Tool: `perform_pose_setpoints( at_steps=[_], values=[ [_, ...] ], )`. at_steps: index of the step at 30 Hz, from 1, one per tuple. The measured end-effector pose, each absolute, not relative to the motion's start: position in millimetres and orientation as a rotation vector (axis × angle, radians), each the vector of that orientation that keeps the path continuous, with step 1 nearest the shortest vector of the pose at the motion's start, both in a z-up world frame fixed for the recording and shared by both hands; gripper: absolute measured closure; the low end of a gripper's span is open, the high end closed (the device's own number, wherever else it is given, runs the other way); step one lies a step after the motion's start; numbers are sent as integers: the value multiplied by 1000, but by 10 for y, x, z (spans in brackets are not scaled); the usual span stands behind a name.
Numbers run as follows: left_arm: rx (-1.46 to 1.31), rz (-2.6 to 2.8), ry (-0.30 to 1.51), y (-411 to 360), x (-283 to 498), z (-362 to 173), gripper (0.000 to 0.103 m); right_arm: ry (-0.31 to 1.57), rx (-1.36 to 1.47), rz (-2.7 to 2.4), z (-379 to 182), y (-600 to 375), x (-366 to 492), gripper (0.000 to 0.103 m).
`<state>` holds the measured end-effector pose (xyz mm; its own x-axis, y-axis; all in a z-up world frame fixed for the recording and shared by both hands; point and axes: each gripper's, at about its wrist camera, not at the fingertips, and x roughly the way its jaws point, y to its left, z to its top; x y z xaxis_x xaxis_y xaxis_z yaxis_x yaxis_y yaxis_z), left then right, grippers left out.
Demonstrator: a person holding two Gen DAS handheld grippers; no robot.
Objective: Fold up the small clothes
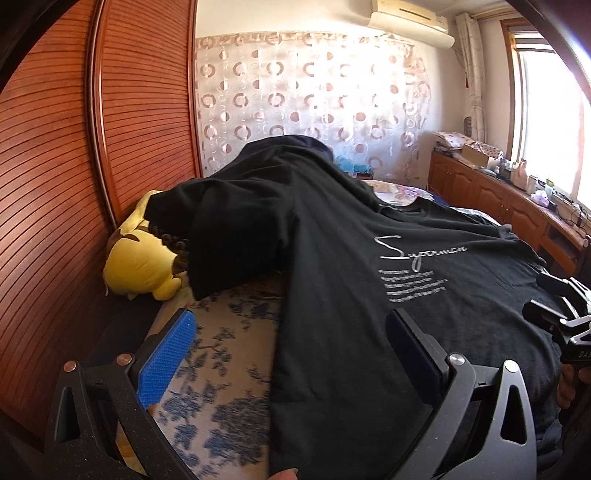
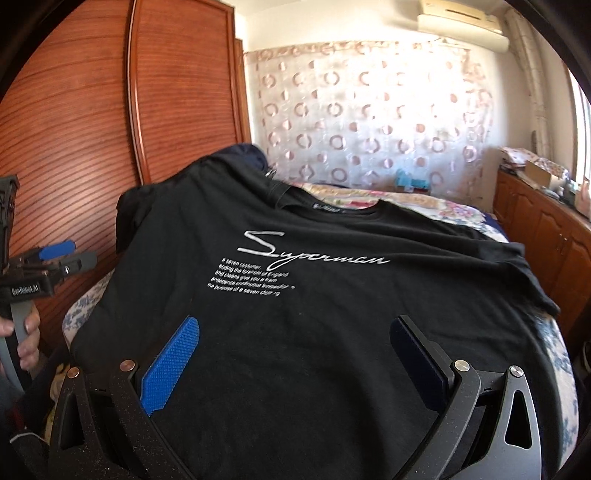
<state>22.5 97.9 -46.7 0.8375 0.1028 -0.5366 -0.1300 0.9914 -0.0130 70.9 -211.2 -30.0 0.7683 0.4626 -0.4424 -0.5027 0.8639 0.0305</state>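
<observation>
Fingers of the left gripper (image 1: 291, 354) stand wide apart, nothing between the blue pads; one finger hangs over the floral bed cover (image 1: 218, 373), the other over the hem region of the black T-shirt (image 1: 369, 295). The shirt's left edge runs between the two fingers. Contact with the cloth cannot be told from this view.

Fingers of the right gripper (image 2: 295, 350) are equally wide, both over the lower front of the T-shirt (image 2: 314, 314), holding nothing.

T-shirt lies spread front-up on the bed, white "Superman" script and small text lines readable in both views (text slightly blurred). Collar points toward the far curtained wall. Left sleeve drapes over a yellow plush toy (image 1: 140, 262) that sits at the bed edge against the wooden wardrobe (image 1: 74, 147). Right sleeve reaches toward the bed's right edge, near the wooden cabinet (image 2: 546, 229).

Right wrist view: left gripper body visible at far left, gripped by the person's left hand (image 2: 29, 332), beside the shirt's left edge. Left wrist view: right gripper (image 1: 554, 310) at far right, over the shirt.

Wall-mounted air conditioner (image 1: 413, 22) above the patterned curtain (image 1: 314, 92).
</observation>
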Motion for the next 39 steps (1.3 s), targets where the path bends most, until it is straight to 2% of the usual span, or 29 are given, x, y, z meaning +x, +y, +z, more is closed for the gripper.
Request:
perform_pose_setpoints(
  at_steps=[11, 14, 16, 21, 28, 34, 35, 36, 39],
  values=[
    [-84, 86, 593, 1432, 501, -433, 0, 496, -142, 567, -238, -2035, 1033, 0],
    [-144, 32, 602, 1542, 560, -497, 5, 519, -176, 537, -261, -2014, 1111, 0],
    [-173, 26, 610, 1608, 600, -553, 11, 524, -173, 539, -270, -1988, 1110, 0],
    [-183, 44, 629, 1720, 726, -634, 40, 526, -155, 531, -253, -1978, 1113, 0],
    [-173, 68, 676, 1832, 882, -790, 44, 513, -141, 529, -288, -1826, 1130, 0],
    [-148, 25, 701, 1791, 921, -853, 57, 513, -141, 533, -304, -1839, 1117, 0],
    [-149, 27, 701, 1806, 926, -854, 62, 513, -143, 534, -305, -1833, 1117, 0],
    [-151, 29, 703, 1817, 926, -853, 76, 512, -145, 534, -311, -1826, 1108, 0],
    [-164, 42, 696, 1867, 898, -829, 92, 514, -146, 536, -310, -1832, 1115, 0]
  ],
)
